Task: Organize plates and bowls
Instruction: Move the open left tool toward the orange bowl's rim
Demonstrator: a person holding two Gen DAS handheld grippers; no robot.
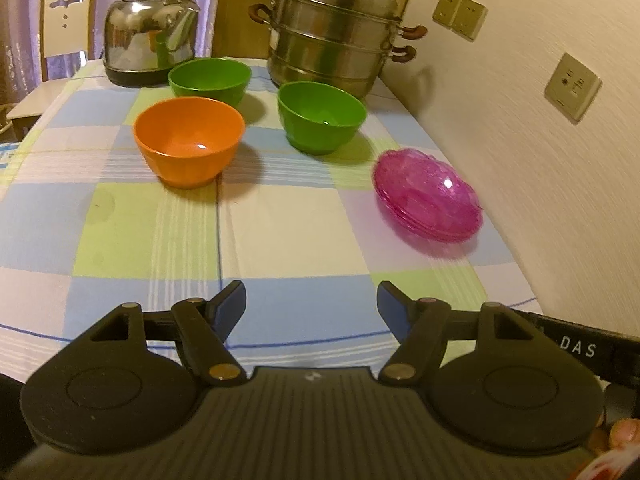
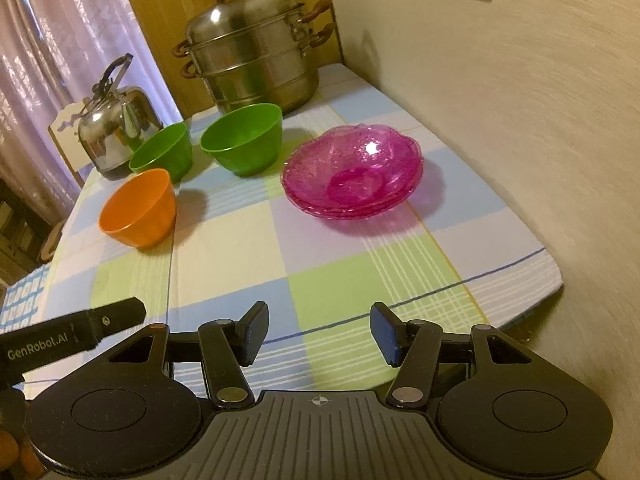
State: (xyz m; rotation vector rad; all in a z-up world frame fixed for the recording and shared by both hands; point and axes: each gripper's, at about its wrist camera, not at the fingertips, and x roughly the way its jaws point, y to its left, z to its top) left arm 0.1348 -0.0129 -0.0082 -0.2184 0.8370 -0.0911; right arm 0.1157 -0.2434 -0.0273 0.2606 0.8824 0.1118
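Observation:
An orange bowl (image 1: 189, 140) (image 2: 139, 209) stands on the checked tablecloth (image 1: 280, 236) (image 2: 328, 272). Two green bowls stand behind it, one at the back left (image 1: 209, 80) (image 2: 162, 156) and one to the right (image 1: 322, 116) (image 2: 242, 138). A stack of pink glass plates (image 1: 428, 196) (image 2: 354, 172) lies near the wall. My left gripper (image 1: 312, 312) is open and empty, above the near part of the table. My right gripper (image 2: 319, 334) is open and empty too, short of the plates.
A steel kettle (image 1: 150, 40) (image 2: 114, 132) and a tiered steel steamer pot (image 1: 336, 32) (image 2: 254, 60) stand at the table's back. A wall with sockets (image 1: 572, 86) runs along the right. A chair (image 1: 66, 20) stands at the far left. The other gripper's body shows at each view's edge (image 1: 580, 344) (image 2: 60, 332).

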